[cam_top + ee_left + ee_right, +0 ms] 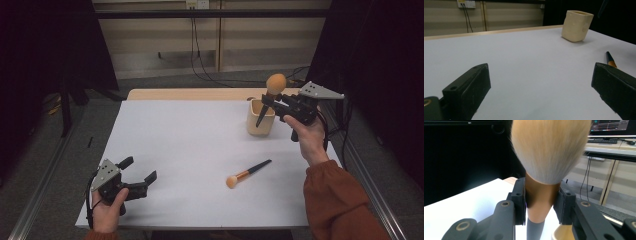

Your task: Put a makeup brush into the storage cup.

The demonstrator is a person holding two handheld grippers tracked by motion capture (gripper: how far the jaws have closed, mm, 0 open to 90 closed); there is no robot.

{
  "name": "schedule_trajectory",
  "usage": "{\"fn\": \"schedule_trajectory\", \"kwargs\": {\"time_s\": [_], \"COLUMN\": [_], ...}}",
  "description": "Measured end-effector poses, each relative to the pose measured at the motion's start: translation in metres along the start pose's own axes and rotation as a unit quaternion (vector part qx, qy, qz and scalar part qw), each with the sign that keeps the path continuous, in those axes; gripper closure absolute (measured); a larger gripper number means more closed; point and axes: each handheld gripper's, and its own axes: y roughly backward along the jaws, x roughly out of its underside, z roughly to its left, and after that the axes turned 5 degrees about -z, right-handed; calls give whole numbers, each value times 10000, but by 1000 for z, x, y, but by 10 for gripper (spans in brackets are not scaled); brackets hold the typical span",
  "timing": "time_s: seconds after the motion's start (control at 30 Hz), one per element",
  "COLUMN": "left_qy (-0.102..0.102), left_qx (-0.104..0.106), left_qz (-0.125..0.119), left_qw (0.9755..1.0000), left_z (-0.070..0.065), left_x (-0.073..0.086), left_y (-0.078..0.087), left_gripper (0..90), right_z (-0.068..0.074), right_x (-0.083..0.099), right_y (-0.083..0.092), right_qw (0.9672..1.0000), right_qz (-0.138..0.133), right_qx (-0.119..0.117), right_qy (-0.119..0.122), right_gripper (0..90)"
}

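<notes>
A large makeup brush with a fluffy tan head, copper ferrule and dark handle (270, 95) hangs bristles-up above the cream square holder cup (260, 119) at the far right of the white surface (190, 150), its handle tip pointing down and tilted toward the cup's mouth. Your right gripper (272, 102) is clenched on the brush's copper ferrule just under the bristles, the pads pressing it from both sides in the right gripper view, where the cup's rim (562, 233) shows just below. To seat it well, judge the handle tip against the opening before you lower: bring the brush closer to upright, centre the tip over the mouth rather than over the near wall, and let go only once the handle rests inside, since a light cup could well tip if the tip catches its rim. A second, smaller brush with an orange head and dark handle (247, 172) lies flat on the surface, nearer you and well apart from the cup, likely the next to go in. Your left gripper (140, 175) waits low at the near left corner, jaws spread wide with nothing between them; the left gripper view looks across the bare surface toward the cup (577, 25) and the lying brush's handle end (610, 58).
</notes>
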Motion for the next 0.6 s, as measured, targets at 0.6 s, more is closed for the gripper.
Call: {"fn": "schedule_trajectory", "kwargs": {"time_s": [0.6], "left_qy": [-26], "left_qx": [24], "left_qz": [-14], "left_qw": [10000], "left_z": [-1], "left_x": [1], "left_y": [5], "left_gripper": [20], "right_z": [-22], "right_x": [-26], "right_y": [-28], "right_qw": [9994], "right_qz": [15], "right_qx": [306], "right_qy": [158], "right_gripper": [655]}}
